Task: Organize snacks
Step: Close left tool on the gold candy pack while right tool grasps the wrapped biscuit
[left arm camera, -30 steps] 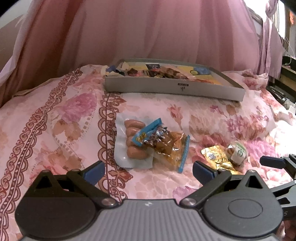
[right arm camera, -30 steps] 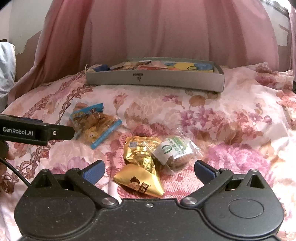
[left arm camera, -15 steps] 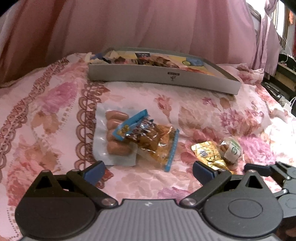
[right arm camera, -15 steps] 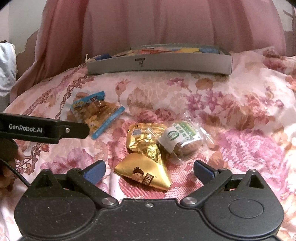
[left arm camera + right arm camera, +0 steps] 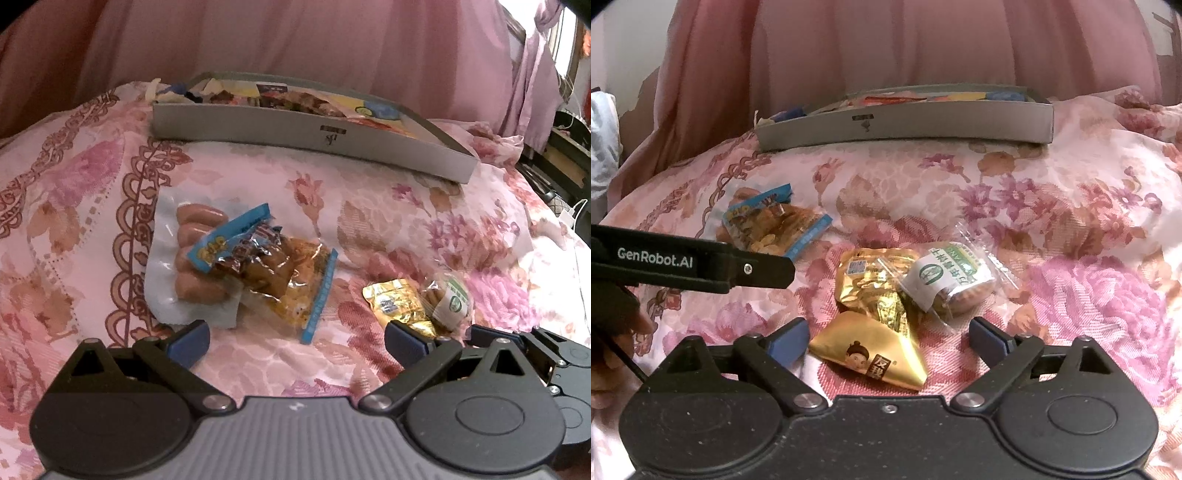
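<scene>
A grey box (image 5: 306, 133) holding several snack packets stands at the far side of the floral bedspread; it also shows in the right wrist view (image 5: 905, 122). A sausage pack (image 5: 192, 258) lies under a clear blue-edged snack bag (image 5: 273, 266). My left gripper (image 5: 297, 341) is open just short of them. A crumpled gold packet (image 5: 875, 284), a gold triangular packet (image 5: 871, 354) and a clear-wrapped cake with a green label (image 5: 945, 280) lie together. My right gripper (image 5: 888, 341) is open, with the triangular packet between its fingers.
A pink curtain (image 5: 295, 44) hangs behind the box. The left gripper's black body (image 5: 690, 264) crosses the left of the right wrist view. The bedspread (image 5: 1089, 221) falls away at the right, where furniture and cables (image 5: 565, 166) stand.
Both grippers have moved forward and lower toward the snacks. The gold packets now sit between the right gripper's fingers. Both stay open.
</scene>
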The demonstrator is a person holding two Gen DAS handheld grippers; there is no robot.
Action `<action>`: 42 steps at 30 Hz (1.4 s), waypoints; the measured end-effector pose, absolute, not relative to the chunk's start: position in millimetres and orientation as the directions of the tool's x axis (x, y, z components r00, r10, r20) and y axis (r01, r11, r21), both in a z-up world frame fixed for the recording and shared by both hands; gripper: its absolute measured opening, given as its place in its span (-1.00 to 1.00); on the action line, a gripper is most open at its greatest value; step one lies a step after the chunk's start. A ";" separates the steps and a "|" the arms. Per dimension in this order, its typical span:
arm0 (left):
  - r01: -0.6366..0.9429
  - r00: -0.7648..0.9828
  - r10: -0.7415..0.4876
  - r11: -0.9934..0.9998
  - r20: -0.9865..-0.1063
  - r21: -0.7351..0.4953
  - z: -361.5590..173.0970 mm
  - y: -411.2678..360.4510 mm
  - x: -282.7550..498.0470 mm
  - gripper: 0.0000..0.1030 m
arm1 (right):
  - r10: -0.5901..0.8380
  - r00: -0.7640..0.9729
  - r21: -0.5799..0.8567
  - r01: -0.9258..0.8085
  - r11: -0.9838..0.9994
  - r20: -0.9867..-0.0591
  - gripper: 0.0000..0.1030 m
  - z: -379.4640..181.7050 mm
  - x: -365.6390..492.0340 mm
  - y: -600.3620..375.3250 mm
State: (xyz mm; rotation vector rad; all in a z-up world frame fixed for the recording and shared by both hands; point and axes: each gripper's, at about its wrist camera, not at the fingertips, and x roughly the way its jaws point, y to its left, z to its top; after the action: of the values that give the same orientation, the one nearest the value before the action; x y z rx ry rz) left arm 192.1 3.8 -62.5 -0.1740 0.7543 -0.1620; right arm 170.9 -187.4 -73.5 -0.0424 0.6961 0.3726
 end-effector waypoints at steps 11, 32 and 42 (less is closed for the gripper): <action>0.128 0.727 -0.236 0.969 -0.645 -0.211 -63.0 -6.8 187.4 0.99 | 0.306 0.750 0.067 -0.332 0.941 -0.586 0.81 -65.2 161.3 -206.0; 0.325 0.682 -0.355 0.930 -0.640 -0.170 -64.0 -43.0 180.7 0.99 | 0.457 0.666 0.120 -0.487 0.865 -0.590 0.74 -65.2 223.2 -239.4; 0.405 0.643 -0.406 0.900 -0.649 -0.161 -66.7 -62.6 176.8 0.99 | 0.471 0.640 0.128 -0.507 0.853 -0.606 0.23 -68.1 232.0 -239.4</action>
State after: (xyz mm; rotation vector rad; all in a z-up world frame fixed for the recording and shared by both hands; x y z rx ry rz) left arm 176.8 -62.6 -66.7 -0.0003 0.7396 -0.4619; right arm 232.0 -239.4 -68.1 -0.0559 0.6752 0.5580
